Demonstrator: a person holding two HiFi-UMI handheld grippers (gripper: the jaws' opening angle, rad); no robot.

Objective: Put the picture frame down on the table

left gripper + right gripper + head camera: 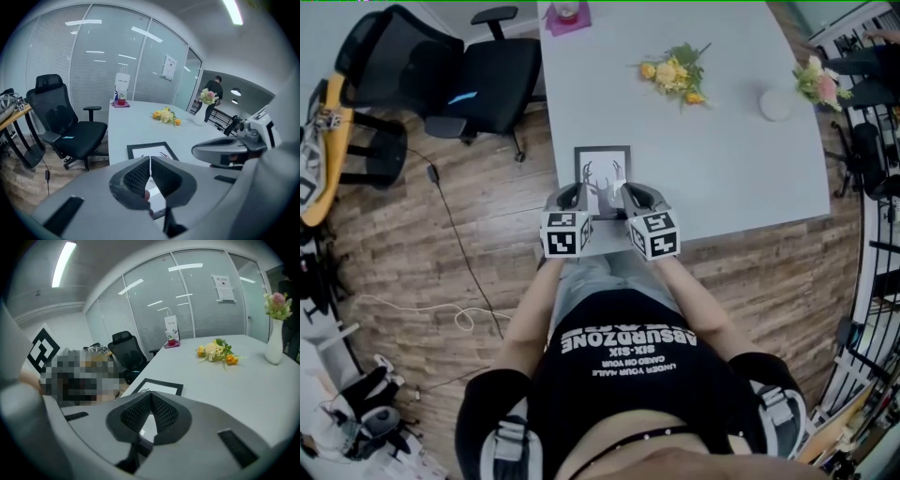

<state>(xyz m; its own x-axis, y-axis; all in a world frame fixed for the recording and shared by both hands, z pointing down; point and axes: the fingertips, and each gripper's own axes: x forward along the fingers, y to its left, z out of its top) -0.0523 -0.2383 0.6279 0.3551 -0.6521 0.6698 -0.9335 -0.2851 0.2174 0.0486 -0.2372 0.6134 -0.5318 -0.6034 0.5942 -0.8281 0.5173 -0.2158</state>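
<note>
A black picture frame [602, 169] with a deer-antler drawing lies flat on the grey table [722, 159], close to its near edge. It also shows in the left gripper view as the frame [152, 151], and in the right gripper view as the frame [161, 386]. My left gripper [579, 193] hovers over the frame's near left part, its jaws shut with nothing between them [150, 161]. My right gripper [624, 193] hangs beside it over the near right part, jaws likewise shut and empty [151, 397]. Part of the frame's near edge is hidden under the jaws.
Yellow flowers [675, 73] lie mid-table. A white vase [775, 103] and a pink bouquet [820, 82] stand at the right edge, and a pink-based bag [568, 16] at the far end. A black office chair [459, 80] stands left of the table, with a cable on the floor.
</note>
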